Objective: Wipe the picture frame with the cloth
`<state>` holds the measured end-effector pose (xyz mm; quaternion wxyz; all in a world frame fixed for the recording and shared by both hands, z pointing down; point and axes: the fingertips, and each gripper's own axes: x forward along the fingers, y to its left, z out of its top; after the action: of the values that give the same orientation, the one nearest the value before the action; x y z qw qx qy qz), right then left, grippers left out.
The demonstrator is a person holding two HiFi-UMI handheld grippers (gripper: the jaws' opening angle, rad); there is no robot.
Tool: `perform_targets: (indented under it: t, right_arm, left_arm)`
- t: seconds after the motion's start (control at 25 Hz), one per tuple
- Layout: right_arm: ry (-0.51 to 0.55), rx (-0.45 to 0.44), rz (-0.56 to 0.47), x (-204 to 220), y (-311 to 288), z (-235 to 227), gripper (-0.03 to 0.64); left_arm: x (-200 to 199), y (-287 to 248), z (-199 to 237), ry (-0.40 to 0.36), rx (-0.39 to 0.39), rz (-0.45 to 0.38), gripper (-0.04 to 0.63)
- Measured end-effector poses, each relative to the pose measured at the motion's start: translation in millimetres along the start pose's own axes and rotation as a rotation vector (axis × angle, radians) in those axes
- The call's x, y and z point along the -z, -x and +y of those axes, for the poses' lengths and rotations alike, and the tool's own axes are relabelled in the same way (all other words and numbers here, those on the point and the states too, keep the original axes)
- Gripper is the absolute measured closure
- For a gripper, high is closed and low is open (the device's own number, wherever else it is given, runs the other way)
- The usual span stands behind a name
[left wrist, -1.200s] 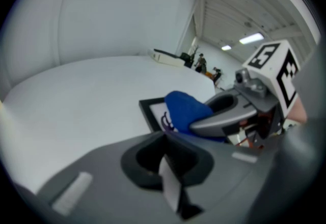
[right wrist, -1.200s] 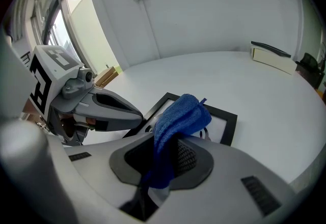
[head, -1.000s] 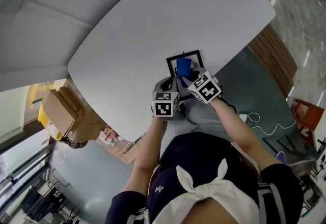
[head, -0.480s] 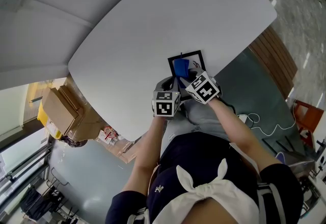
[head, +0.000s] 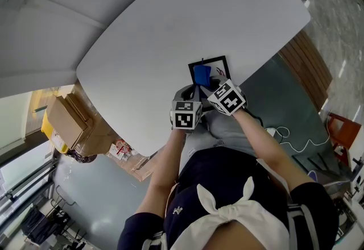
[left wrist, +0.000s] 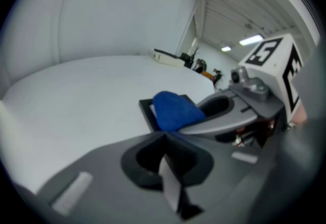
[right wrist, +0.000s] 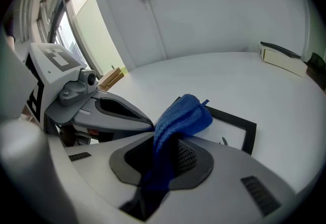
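— Cloth [right wrist: 179,116] status?
— I'm gripping it in the right gripper [right wrist: 164,141], jaws clamping its blue fold. Its free end is lying just ahead of them on the picture frame [right wrist: 246,127].
— Left side?
— My left gripper [left wrist: 164,136] is sitting with jaws pressed together, seemingly empty. The frame is lying just beyond its tips on the table [left wrist: 76,90].
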<state>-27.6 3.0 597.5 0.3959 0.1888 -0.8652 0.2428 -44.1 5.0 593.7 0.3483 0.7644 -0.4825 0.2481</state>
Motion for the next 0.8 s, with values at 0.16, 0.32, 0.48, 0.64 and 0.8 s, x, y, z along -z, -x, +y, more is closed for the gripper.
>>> perform_targets:
  t: [0.16, 0.32, 0.48, 0.64, 0.8]
  right_arm:
    - [0.005, 0.006, -0.006, -0.1, 1.2, 1.3, 0.551]
    - [0.004, 0.006, -0.01, 0.5, 1.5, 3.4, 0.551]
    - [-0.007, 0.003, -0.013, 2.1, 2.0, 5.9, 0.551]
    - [-0.016, 0.0, -0.016, 5.3, 3.3, 8.8, 0.551]
    - [-0.017, -0.007, -0.011, 8.1, 4.2, 12.0, 0.551]
  left_arm:
    - [0.1, 0.2, 0.0, 0.01, 0.001, -0.004, 0.592]
    - [0.5, 0.4, 0.3, 0.014, 0.001, -0.003, 0.592]
    - [-0.2, 0.4, 0.9, 0.014, -0.001, -0.005, 0.592]
    - [0.4, 0.6, 0.7, 0.019, 0.0, -0.006, 0.592]
    - [0.1, 0.7, 1.2, 0.021, 0.002, -0.005, 0.592]
